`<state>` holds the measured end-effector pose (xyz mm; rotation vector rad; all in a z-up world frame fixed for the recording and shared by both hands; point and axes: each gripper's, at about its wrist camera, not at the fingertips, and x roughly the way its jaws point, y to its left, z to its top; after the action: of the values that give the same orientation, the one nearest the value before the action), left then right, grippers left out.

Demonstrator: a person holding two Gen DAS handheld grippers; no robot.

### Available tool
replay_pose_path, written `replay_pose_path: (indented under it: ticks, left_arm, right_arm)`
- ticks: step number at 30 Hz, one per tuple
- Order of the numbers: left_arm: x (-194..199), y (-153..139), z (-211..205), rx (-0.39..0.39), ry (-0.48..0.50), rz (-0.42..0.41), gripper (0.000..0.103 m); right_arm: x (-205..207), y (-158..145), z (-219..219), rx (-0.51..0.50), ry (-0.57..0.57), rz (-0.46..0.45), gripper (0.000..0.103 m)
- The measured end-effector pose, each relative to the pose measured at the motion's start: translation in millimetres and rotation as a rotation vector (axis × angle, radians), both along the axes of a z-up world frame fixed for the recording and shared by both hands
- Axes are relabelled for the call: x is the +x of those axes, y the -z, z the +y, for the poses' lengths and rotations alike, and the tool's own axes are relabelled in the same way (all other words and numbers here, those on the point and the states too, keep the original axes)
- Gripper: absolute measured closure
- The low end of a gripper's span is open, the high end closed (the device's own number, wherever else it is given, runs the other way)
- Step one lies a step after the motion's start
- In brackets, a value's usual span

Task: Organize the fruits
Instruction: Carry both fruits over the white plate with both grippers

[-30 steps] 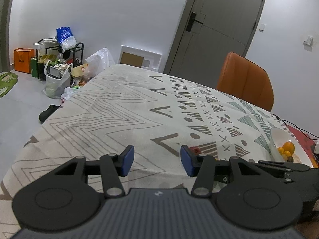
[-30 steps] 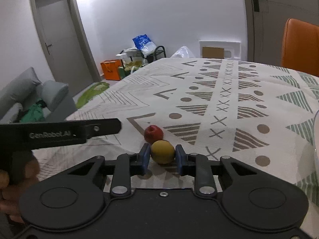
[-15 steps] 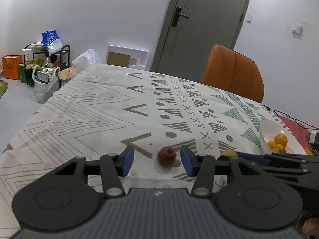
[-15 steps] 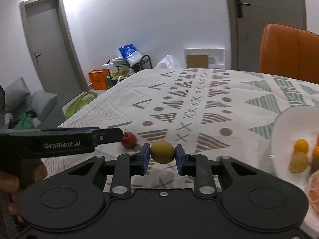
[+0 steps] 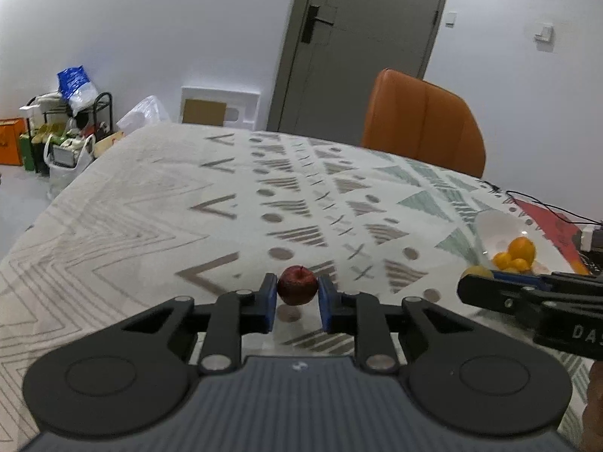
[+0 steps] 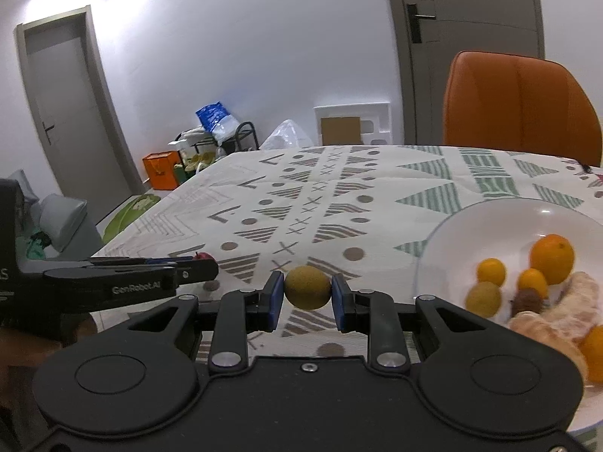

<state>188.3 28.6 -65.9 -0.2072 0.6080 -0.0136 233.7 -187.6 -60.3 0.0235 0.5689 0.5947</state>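
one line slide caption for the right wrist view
Right tongs grip a round yellow-green fruit beside the white fruit plate.

**Clearance and Obstructions**

The counter [image 5: 150, 218] surface ahead of both hand-held grippers is open across its patterned cloth. Right side: the white plate [image 6: 471, 226] with oranges [image 6: 552, 258] and peeled segments blocks low passage. The orange chair [image 6: 520, 105] stands against the far edge.
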Motion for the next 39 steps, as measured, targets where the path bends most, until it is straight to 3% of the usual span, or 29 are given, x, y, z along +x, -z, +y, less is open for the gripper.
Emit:
replay_pose_path:
  ticks: [21, 39]
  left_arm:
    - [0.5, -28.8, -75.9, 0.053, 0.13, -0.066, 0.082]
    - [5.3, -35.7, -138.5, 0.097, 0.225, -0.089, 0.082]
  right_arm:
    - [-10.1, -10.7, -67.0, 0.053, 0.103, -0.038, 0.078]
    - [-15.3, -6.9, -127.4, 0.103, 0.198, -0.047, 0.078]
